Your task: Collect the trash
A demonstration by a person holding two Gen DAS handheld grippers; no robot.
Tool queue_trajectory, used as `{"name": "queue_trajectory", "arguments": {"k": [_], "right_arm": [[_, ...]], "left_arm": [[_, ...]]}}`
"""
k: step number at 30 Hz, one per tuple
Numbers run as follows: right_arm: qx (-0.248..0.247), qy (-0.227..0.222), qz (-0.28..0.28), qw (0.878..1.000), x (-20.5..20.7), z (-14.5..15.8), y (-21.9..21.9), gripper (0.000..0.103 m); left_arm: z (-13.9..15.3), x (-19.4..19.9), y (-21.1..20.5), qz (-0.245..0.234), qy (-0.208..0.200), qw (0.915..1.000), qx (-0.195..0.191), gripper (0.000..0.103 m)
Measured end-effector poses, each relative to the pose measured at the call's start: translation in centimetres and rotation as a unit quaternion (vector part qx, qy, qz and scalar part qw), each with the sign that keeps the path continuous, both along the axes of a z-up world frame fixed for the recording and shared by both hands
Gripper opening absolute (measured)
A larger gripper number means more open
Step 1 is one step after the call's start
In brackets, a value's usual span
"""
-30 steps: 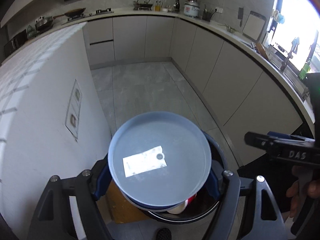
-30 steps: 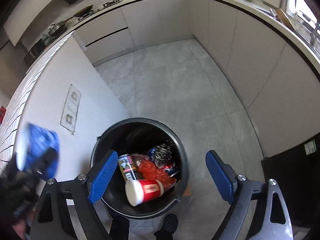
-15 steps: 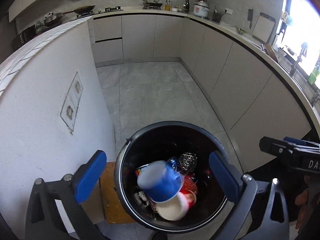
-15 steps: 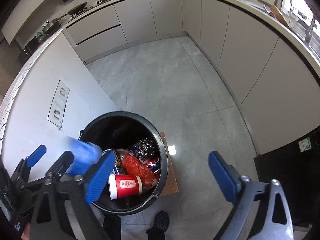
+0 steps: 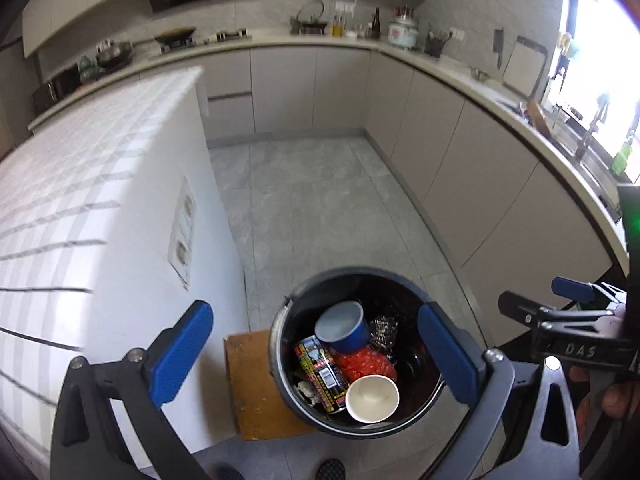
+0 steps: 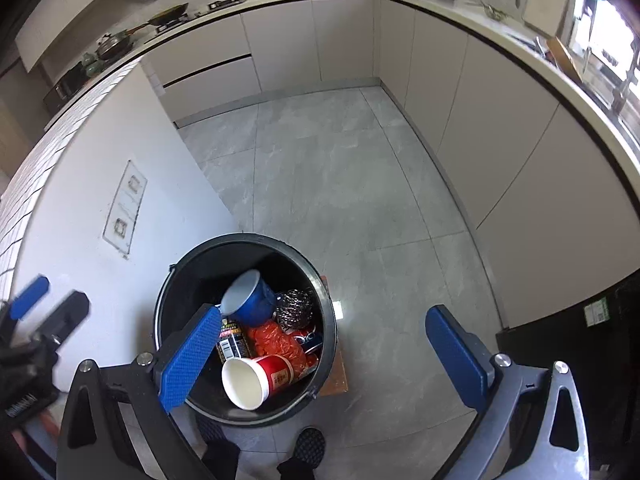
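A black trash bin (image 5: 280,344) stands on the floor below both grippers. In it lie a blue cup (image 5: 344,328), a red paper cup (image 5: 372,398) with a white inside, a printed can (image 5: 320,372), an orange-red bag (image 5: 364,364) and a steel scourer (image 5: 383,330). My left gripper (image 5: 316,354) hangs open above the bin with nothing between its fingers. In the right wrist view the bin (image 6: 168,292) sits under the left finger, with the blue cup (image 6: 252,300) on top of the trash. The right gripper (image 6: 324,350) is empty and its jaws are opening.
The bin rests on a wooden board (image 5: 256,384) beside a white tiled island (image 5: 100,200). Grey cabinets (image 5: 460,160) line the far and right sides around the grey tile floor (image 6: 340,180). A person's shoes (image 6: 308,446) show at the bottom edge.
The left gripper let go of the blue cup, which fell into the bin, and the gripper rose. The right gripper's jaws spread wider.
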State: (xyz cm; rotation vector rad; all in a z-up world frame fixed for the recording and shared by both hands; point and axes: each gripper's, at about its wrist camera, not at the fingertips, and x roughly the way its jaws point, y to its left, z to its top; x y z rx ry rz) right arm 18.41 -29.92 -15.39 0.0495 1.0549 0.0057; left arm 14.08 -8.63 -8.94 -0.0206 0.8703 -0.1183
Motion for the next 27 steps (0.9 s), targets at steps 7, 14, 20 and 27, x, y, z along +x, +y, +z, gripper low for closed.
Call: {"name": "queue_trajectory", "arguments": {"k": [7, 14, 20, 27], "right_arm": [[0.003, -0.045, 0.021, 0.999, -4.0, 4.7, 2.1, 0.103], [-0.016, -0.082, 0.043, 0.996, -9.2, 8.3, 5.3, 0.103], [-0.023, -0.099, 0.074, 0.992, -14.9, 10.0, 8.2, 0.103], [-0.021, -0.114, 0.091, 0.989, -20.8, 11.9, 9.5, 0.103]], "left_arm": [[3.6, -4.0, 2.8, 0.016, -0.031, 0.9993, -0.012, 0.103], [4.7, -9.4, 5.9, 0.049, -0.040, 0.9979, -0.017, 0.103], [6.1, -13.9, 6.6, 0.052, -0.051, 0.9973, -0.015, 0.103], [8.6, -17.8, 7.2, 0.049, -0.080, 0.9954, -0.017, 0.103]]}}
